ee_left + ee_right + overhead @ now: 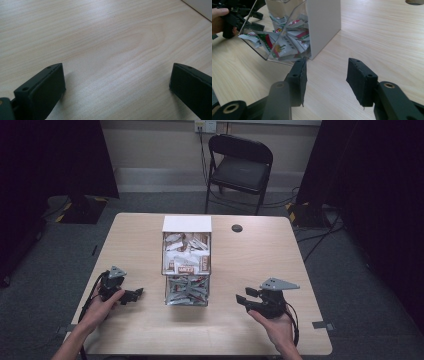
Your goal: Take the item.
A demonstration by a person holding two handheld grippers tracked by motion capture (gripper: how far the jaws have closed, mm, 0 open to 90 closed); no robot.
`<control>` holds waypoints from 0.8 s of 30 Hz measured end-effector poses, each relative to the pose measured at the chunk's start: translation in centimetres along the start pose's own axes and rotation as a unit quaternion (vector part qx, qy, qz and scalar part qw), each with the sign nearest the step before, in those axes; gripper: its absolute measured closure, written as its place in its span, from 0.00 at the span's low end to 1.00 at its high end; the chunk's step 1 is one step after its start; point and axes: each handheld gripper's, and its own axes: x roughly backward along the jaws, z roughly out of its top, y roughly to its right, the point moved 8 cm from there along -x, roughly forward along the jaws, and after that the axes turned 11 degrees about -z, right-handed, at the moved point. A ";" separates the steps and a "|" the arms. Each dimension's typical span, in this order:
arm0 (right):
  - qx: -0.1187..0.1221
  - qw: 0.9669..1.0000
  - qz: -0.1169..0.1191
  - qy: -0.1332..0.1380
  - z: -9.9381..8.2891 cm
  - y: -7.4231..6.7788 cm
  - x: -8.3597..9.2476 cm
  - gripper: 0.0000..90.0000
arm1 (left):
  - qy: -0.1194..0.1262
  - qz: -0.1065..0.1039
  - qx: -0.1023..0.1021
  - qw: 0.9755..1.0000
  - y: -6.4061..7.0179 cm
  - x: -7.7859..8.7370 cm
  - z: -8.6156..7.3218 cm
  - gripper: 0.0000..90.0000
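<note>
both grippers, left [131, 296] and right [245, 301], jaws apart, flank the clear packet box [187, 270] mid-counter [250, 265], bare wood between.

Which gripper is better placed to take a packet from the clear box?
Probably the right gripper: its open, empty jaws face the packets in the clear box. The left gripper faces bare table.

Setting: recording lab or studio room. Evidence: black curtains [60, 155] along both sides, grey carpet floor [350, 270], folding chair [240, 167] against bare wall, wall socket [205, 126], trailing cables [320, 237], hazard-taped stand bases [302, 212], single pale wood counter [260, 255].
</note>
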 end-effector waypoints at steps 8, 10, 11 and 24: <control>0.019 1.000 0.015 0.005 1.0 -1.7 -0.8 0.60 | 0.000 0.000 0.000 1.000 0.0 0.0 0.0 0.00; 0.022 0.999 0.023 0.007 1.4 -2.3 -0.9 0.61 | 0.000 0.000 0.000 1.000 0.0 0.0 0.0 0.00; 0.025 0.999 0.026 0.008 1.5 -2.6 -1.0 0.61 | 0.000 0.000 0.000 1.000 0.0 0.0 0.0 0.00; 0.045 0.997 0.062 0.021 3.2 -5.9 -2.0 0.64 | 0.000 0.000 0.000 1.000 0.0 0.0 0.0 0.00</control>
